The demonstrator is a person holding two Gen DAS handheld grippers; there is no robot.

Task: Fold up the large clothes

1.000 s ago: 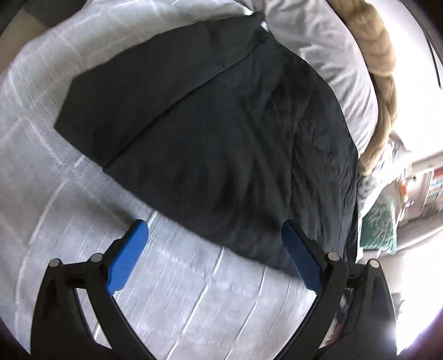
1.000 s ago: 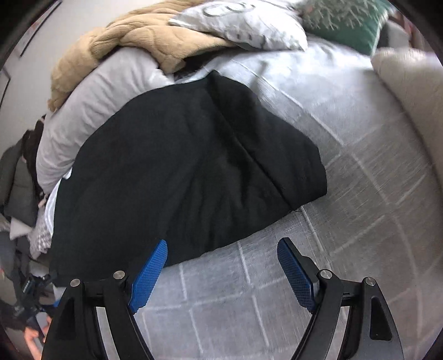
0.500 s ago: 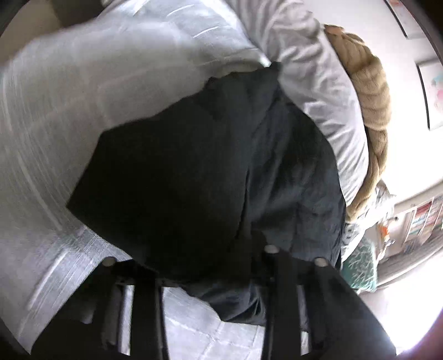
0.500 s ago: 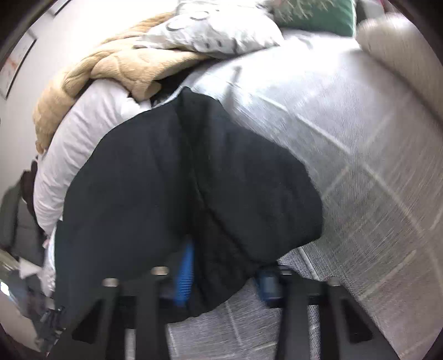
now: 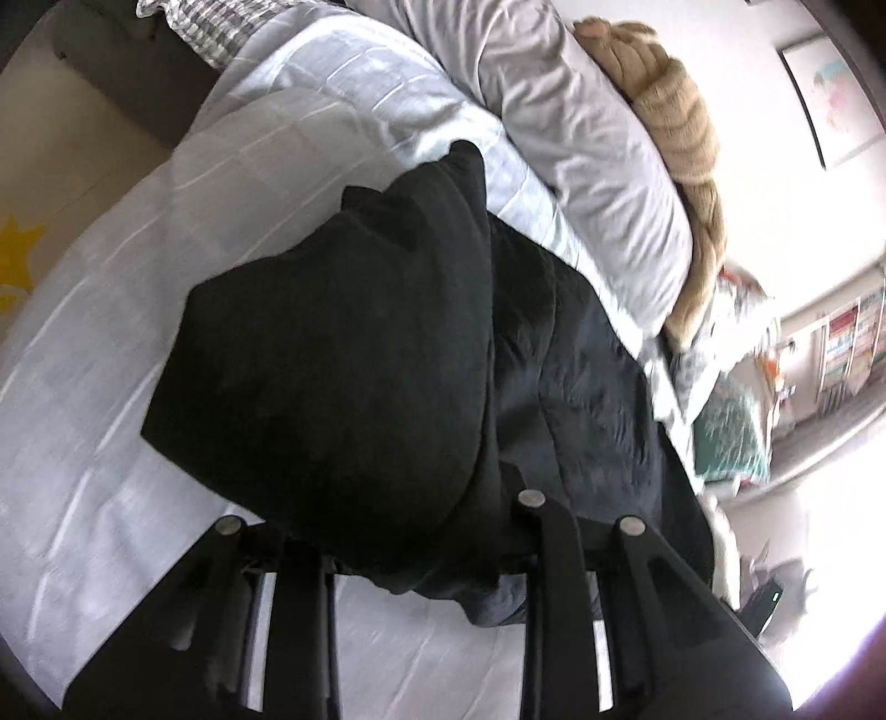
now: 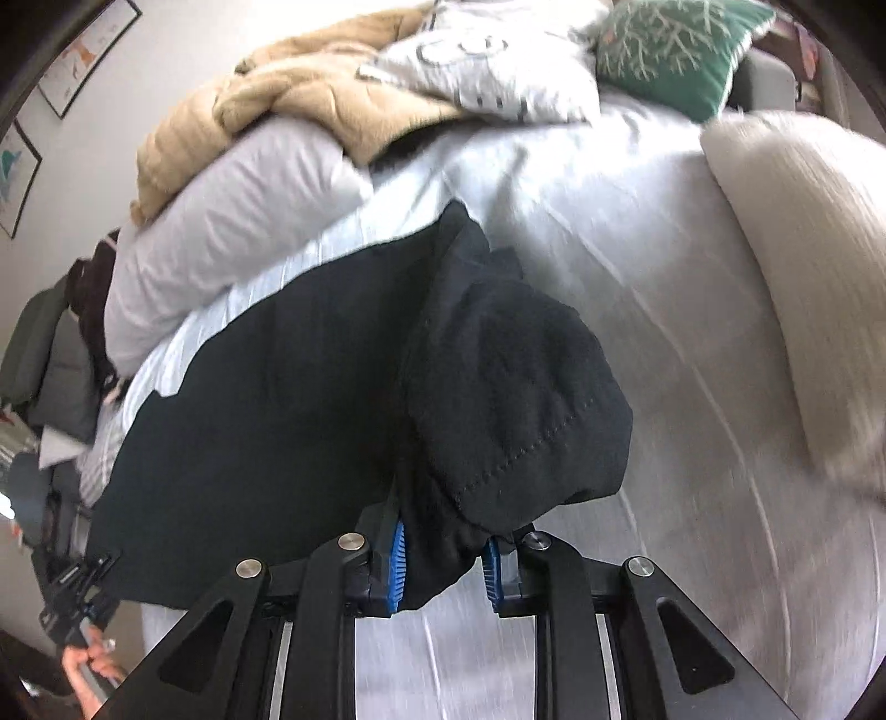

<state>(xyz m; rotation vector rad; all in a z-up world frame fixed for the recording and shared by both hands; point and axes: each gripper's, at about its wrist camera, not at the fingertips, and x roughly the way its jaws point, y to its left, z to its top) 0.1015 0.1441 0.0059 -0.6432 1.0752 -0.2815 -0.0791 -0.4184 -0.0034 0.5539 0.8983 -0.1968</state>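
Note:
A large black garment [image 5: 343, 354] lies on the pale grey bedspread [image 5: 88, 343], its near edge lifted and drooping forward. My left gripper [image 5: 421, 548] is shut on that near edge; the cloth hangs over the fingers and hides the pads. In the right wrist view the same black garment [image 6: 310, 399] bunches up between the blue pads [image 6: 396, 559] of my right gripper [image 6: 443, 559], which is shut on the hem with a stitched fold sagging over it. Both grippers hold the edge above the bedspread [image 6: 653, 310].
A grey pillow [image 5: 581, 138] and a tan blanket [image 6: 288, 105] lie behind the garment. A patterned white pillow [image 6: 498, 66], a green cushion [image 6: 675, 50] and a cream blanket [image 6: 803, 266] sit at the bed's far side. A person's hand [image 6: 83, 664] shows at lower left.
Both grippers went from open over the near hem to shut on it, then rose and moved forward, dragging the garment's edge up off the bedspread.

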